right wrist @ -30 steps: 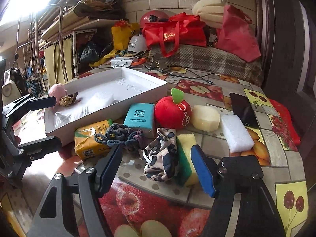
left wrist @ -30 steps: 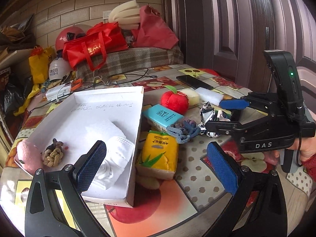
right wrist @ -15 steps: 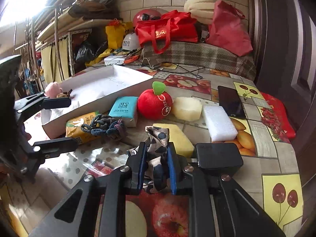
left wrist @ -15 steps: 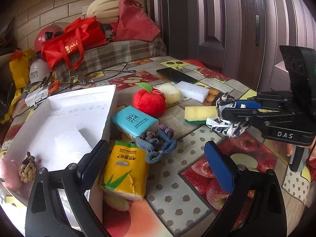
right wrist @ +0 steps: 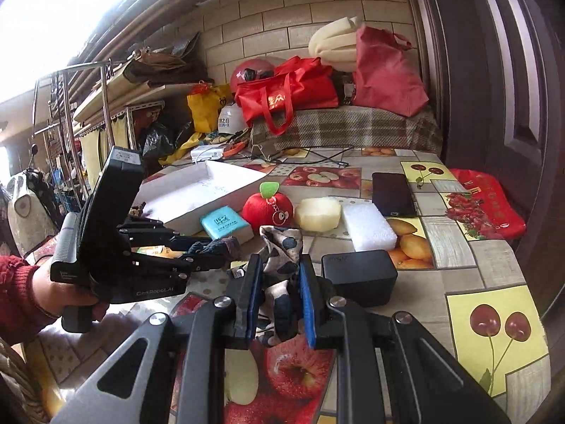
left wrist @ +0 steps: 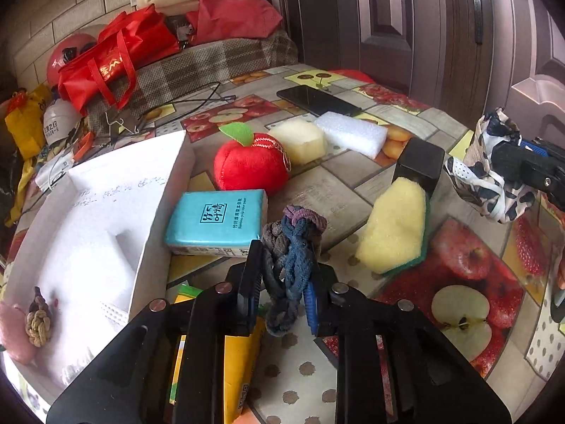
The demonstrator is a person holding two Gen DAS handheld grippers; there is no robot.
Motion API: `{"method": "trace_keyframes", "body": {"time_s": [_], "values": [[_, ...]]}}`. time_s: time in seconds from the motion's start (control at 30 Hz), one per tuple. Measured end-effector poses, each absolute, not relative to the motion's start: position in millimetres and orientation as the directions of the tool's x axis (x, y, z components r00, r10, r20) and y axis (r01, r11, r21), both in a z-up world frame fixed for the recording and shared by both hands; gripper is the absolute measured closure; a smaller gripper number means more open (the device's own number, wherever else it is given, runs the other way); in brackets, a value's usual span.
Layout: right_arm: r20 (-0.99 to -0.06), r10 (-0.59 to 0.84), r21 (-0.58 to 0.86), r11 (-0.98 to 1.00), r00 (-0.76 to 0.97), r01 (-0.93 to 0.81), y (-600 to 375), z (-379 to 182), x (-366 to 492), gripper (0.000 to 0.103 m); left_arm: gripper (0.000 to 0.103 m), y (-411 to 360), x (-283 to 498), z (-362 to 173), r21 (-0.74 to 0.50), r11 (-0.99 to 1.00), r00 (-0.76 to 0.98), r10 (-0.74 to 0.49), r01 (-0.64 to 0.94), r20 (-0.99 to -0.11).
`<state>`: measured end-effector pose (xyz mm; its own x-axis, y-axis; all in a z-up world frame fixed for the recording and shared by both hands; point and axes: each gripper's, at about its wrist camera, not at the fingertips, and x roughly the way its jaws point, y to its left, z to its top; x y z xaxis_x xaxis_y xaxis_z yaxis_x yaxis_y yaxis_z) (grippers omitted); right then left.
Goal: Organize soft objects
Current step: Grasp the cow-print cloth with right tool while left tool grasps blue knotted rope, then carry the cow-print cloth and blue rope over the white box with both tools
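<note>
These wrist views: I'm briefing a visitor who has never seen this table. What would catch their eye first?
Both grippers are full: the left gripper is shut on a braided rope toy, the right gripper on a cow-print cloth. Behind them, a red plush apple stands out on the fruit-print tablecloth, beside the white box.

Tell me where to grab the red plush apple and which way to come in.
Pinch the red plush apple across its round body from above, fingers front and back. The teal tissue pack sits close in front and the pale sponge block beside it, so the top is freest; its leaf looks too floppy to hold.
</note>
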<state>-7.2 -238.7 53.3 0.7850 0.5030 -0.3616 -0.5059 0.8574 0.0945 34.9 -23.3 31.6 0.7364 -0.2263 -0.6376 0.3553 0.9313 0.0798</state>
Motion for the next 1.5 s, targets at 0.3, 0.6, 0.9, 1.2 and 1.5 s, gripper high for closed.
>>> {"method": "trace_keyframes", "body": {"time_s": [0.3,0.6,0.9,1.2,1.5], "values": [[-0.334,0.521,0.135,0.851,0.786,-0.507,-240,59,-14,0.084,0.083,13,-17,55,0.017,0.945,0.828,-0.279,0.328,-0.486],[-0.349,0.565,0.068,0.811,0.748,-0.581,-196,54,-24,0.084,0.083,47,-26,56,-0.026,0.984,0.872,-0.168,0.175,-0.459],[-0.359,0.591,0.041,0.783,0.722,-0.621,-156,52,-21,0.084,0.083,70,-43,58,0.012,0.994,0.912,-0.099,0.113,-0.397],[-0.359,0.614,-0.012,0.750,0.703,-0.661,-111,51,-11,0.084,0.083,132,-40,56,0.001,0.999,0.926,0.050,-0.053,-0.373],[-0.353,0.687,0.020,0.685,0.636,-0.728,-48,52,0,0.084,0.083,164,-12,52,-0.049,0.985,0.908,0.133,-0.165,-0.397]]}}
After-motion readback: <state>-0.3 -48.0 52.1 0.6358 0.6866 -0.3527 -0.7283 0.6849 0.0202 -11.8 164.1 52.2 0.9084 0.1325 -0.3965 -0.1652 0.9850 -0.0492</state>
